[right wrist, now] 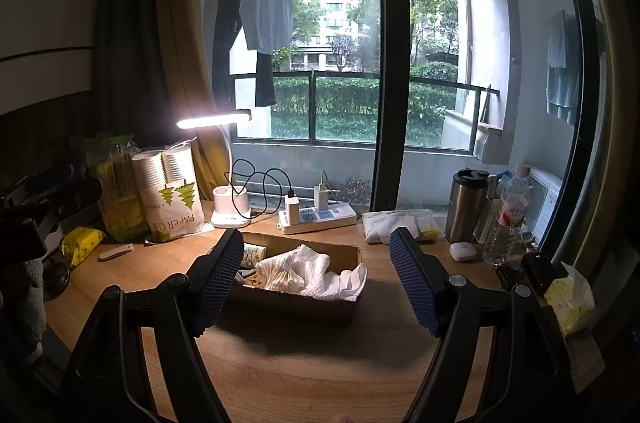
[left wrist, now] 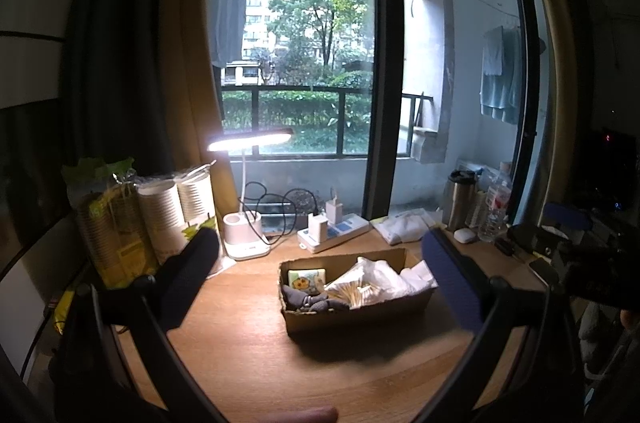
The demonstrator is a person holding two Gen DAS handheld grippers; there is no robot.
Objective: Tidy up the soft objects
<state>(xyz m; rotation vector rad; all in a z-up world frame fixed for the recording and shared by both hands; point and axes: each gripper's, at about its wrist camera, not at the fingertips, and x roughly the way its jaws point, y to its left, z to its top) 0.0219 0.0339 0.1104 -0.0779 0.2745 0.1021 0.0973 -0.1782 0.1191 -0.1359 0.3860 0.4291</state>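
Both the left gripper (left wrist: 320, 263) and the right gripper (right wrist: 316, 263) are spread wide and empty above the cardboard box (right wrist: 296, 299). The white cloth (right wrist: 344, 281) hangs over the box's rim, so a careless grab may drag it out or tip the light box.

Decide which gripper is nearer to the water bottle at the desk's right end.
Right. The right gripper hovers open before the cardboard box, toward the water bottle; the left gripper hovers open farther left.

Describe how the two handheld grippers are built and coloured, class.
The left gripper and right gripper match: black plastic linkage arms with round pivot bolts, each carrying two flat rectangular fingers faced with dark blue ridged rubber pads. No cables or markings are visible.
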